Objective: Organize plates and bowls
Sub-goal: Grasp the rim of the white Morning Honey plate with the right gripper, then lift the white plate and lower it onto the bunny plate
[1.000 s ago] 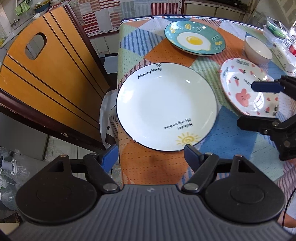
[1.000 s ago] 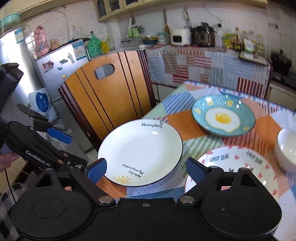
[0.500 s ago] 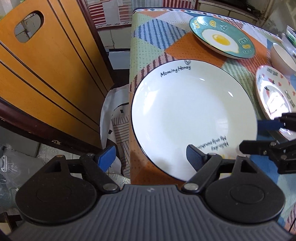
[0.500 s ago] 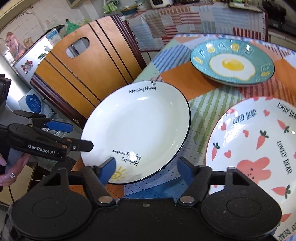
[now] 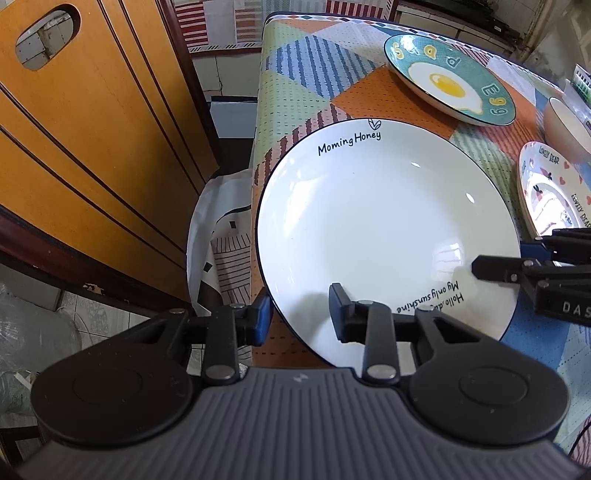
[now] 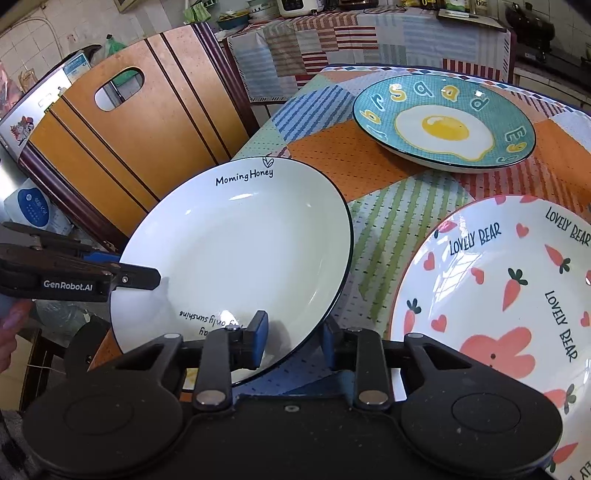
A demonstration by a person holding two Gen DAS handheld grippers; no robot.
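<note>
A white "Morning Honey" plate (image 5: 384, 229) lies on the patchwork table near its left edge; it also shows in the right wrist view (image 6: 236, 258). My left gripper (image 5: 301, 314) straddles the plate's near-left rim, one finger over it and one outside, still partly open. My right gripper (image 6: 293, 339) straddles the plate's near-right rim the same way. Each gripper shows in the other's view, the right one (image 5: 517, 266) and the left one (image 6: 122, 277). A teal egg plate (image 6: 443, 122), a "Lovely Bear" plate (image 6: 509, 302) and a beige bowl (image 5: 565, 129) lie beyond.
A wooden chair back (image 5: 85, 147) stands close to the table's left edge (image 5: 258, 147). A white bag (image 5: 221, 240) hangs between chair and table. A counter with kitchen appliances (image 6: 332, 14) is behind the table.
Both grippers have moved in onto the white plate's near rim and narrowed their fingers around it. The plates have not moved.
</note>
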